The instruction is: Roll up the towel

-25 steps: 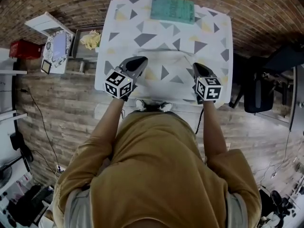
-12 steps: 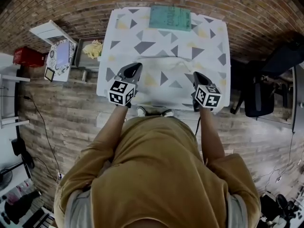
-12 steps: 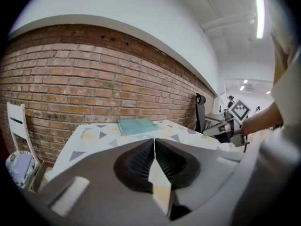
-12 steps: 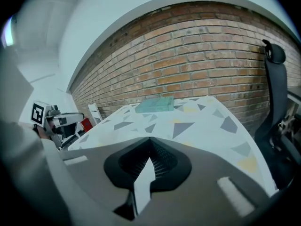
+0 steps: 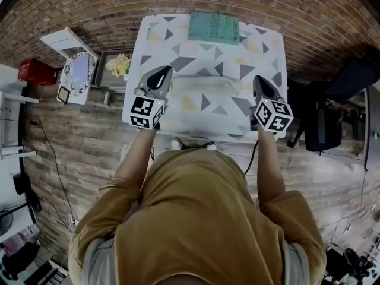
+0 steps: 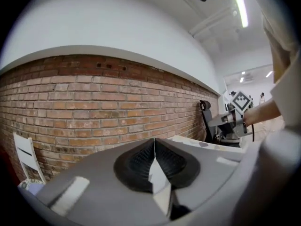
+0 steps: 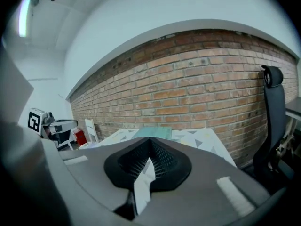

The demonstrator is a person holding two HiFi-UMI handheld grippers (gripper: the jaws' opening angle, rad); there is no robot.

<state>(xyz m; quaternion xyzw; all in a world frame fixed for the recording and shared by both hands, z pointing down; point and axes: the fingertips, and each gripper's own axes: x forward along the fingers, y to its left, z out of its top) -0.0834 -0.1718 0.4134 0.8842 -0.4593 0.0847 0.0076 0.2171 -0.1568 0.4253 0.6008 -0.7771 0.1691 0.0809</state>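
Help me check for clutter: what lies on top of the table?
A triangle-patterned cloth covers it. On that lie a matching towel, its near corners pinched by the left gripper and right gripper, and a teal item at the far edge. The tabletop itself is hidden.

Wears a mustard-yellow top (image 5: 202, 218) with grey sleeve ends (image 5: 95, 259). Has a grey left gripper (image 5: 162, 70) and right gripper (image 5: 260, 79), black ribbed fingers (image 6: 138, 161), white cubes (image 5: 145, 111) with black squares.
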